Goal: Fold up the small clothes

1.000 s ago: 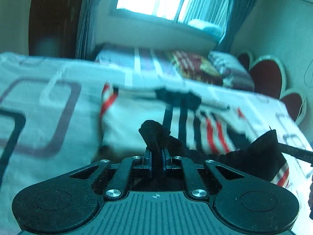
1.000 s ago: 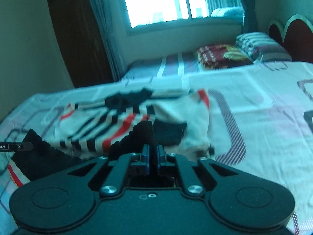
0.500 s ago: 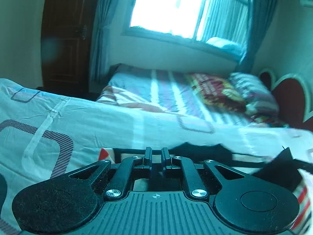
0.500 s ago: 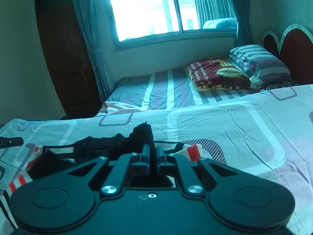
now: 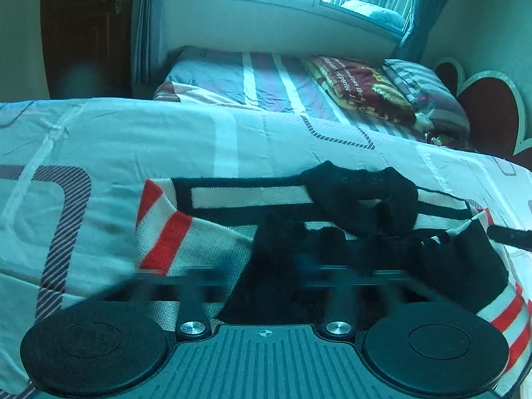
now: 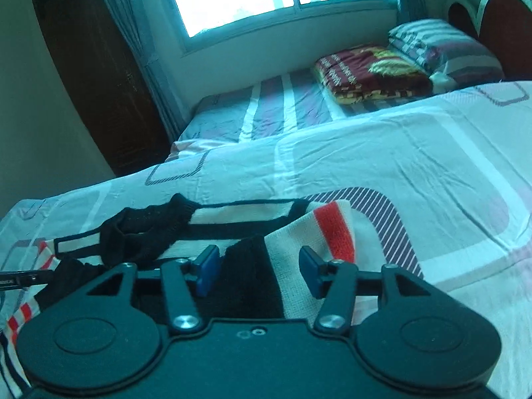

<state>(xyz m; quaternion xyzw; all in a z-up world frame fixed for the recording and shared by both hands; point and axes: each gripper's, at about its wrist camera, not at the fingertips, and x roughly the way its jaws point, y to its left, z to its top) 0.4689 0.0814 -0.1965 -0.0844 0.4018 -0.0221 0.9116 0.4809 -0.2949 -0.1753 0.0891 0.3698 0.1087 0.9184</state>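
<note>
Jaws opening on both: left gripper and right gripper releasing striped sweater, lying folded on bedspread. Risk: knit snagging pads, dragging fold undone.

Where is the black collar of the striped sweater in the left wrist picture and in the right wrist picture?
Left wrist: the black collar lies right of centre, just beyond the opening left gripper.
Right wrist: the black collar lies at lower left, beyond the left finger of the opening right gripper.
Shared landmark: the dark red folded blanket on the far bed.
</note>
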